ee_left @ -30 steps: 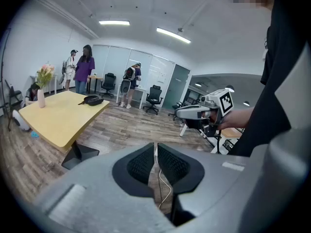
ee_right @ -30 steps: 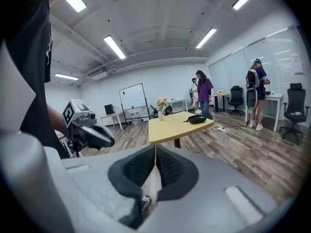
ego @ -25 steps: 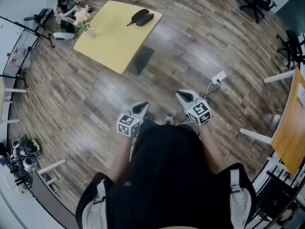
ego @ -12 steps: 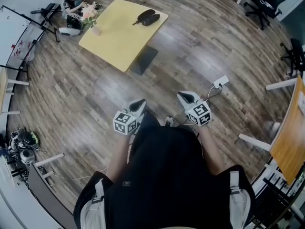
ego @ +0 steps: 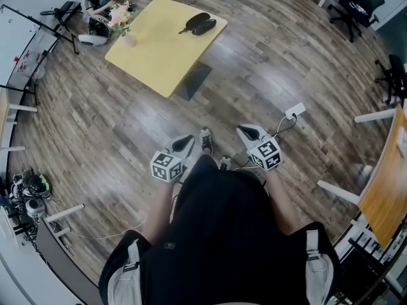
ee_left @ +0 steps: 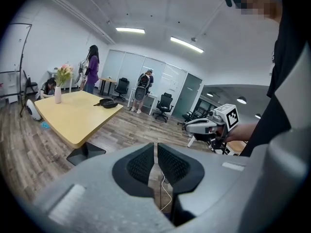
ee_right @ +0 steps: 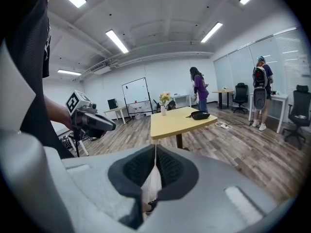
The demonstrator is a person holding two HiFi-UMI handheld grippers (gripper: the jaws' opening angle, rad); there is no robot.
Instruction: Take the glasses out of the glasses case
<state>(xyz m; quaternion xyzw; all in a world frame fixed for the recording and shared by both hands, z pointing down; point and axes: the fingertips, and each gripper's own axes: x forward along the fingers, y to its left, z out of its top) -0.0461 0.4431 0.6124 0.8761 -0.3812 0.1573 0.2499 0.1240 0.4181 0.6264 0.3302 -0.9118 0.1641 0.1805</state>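
At the far corner of the yellow table (ego: 152, 49), well apart from the person, the dark glasses case (ego: 200, 23) lies flat, its long axis roughly left to right in the head view. The left gripper (ego: 185, 142) and right gripper (ego: 247, 131), held at waist level, each have their jaws closed on nothing.

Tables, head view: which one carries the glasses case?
The yellow table at upper left; the glasses case lies near its far corner. The brown table at right shows none.

The dark glasses case (ego: 200, 23) on the far yellow worktop (ego: 152, 49) is too small to show whether it lies open or shut, or what it holds.
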